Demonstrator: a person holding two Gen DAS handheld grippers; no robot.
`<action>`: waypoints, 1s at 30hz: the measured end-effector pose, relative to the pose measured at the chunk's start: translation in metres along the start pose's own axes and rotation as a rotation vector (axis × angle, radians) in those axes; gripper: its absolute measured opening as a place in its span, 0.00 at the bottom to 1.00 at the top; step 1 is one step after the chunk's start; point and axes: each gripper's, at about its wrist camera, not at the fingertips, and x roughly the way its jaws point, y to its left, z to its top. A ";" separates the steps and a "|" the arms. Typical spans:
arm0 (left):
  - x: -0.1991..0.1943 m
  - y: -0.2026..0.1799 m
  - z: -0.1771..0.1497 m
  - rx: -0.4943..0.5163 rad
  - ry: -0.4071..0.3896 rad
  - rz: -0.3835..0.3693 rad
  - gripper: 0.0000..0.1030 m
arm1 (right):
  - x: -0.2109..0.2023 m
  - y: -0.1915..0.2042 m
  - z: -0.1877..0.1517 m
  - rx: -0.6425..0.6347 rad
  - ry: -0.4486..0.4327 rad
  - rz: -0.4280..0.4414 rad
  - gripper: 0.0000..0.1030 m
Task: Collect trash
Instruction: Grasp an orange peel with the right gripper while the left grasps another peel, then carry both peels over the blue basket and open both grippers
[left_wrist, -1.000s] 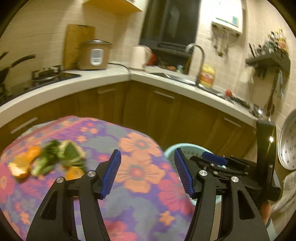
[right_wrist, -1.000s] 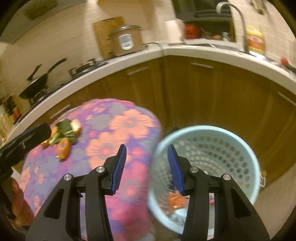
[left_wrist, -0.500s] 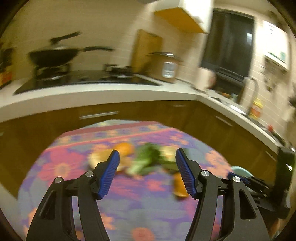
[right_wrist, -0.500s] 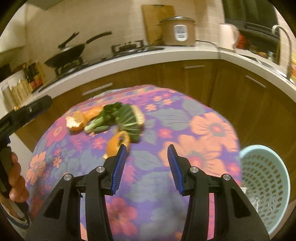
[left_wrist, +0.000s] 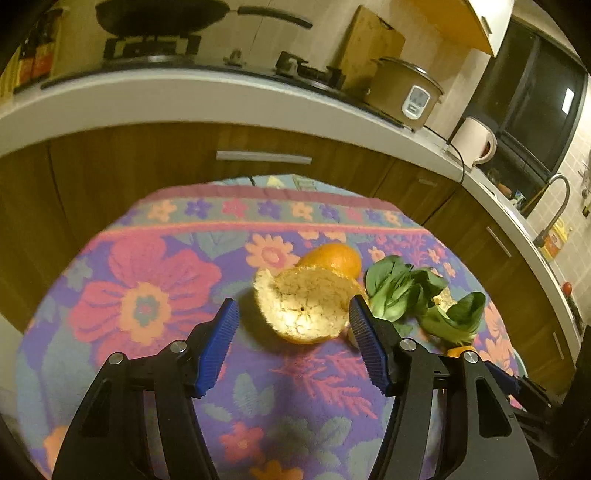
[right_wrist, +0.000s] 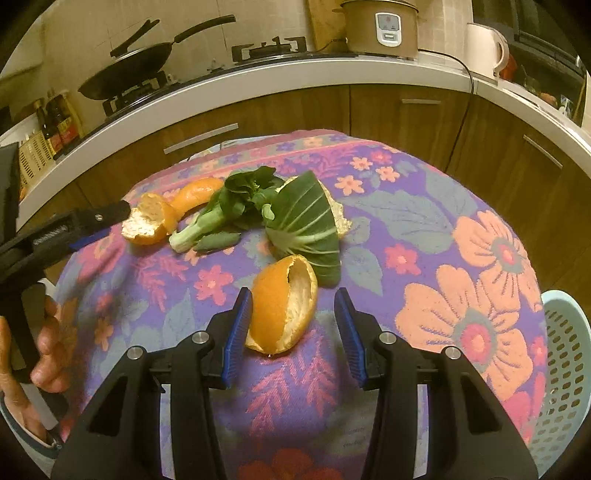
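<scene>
Left claw (left_wrist: 293, 332) is seen in its own view held wide open, gripping nothing. A cupped orange peel (left_wrist: 304, 308) lies on the flowered desk (left_wrist: 147, 306) between the two blue pads, nearer the right pad, which appears to touch or nearly touch its rim; a clear gap is left at the left pad. Just beyond it a second peel (left_wrist: 332, 258) is seen, and to the right of the claw bok choy leaves (left_wrist: 406, 291) are spread.

In the right wrist view, the right claw (right_wrist: 291, 325) is likewise open and empty. A curled orange peel (right_wrist: 284, 310) stands on the desk between its pads, close against the left pad and apart from the right one. Ahead of the claw a broad green leaf (right_wrist: 306, 221) is laid, touching that peel's far edge. A pale blue perforated basket (right_wrist: 561, 387) is placed well to the right, beside the desk.

The step in hand is judged to be the approach to a grasp by both claws. Next, each claw probably needs centring on its peel, then closing gently so the thin rind is not crushed or flicked away.
</scene>
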 end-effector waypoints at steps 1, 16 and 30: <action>0.005 0.002 -0.001 -0.005 0.010 0.000 0.58 | 0.002 0.000 0.000 -0.001 0.009 0.003 0.41; 0.031 0.012 -0.004 -0.054 0.075 0.019 0.04 | 0.006 0.005 -0.001 -0.026 0.034 0.025 0.22; 0.000 0.010 -0.023 -0.053 0.038 -0.027 0.03 | -0.022 -0.011 -0.013 0.013 -0.027 0.057 0.19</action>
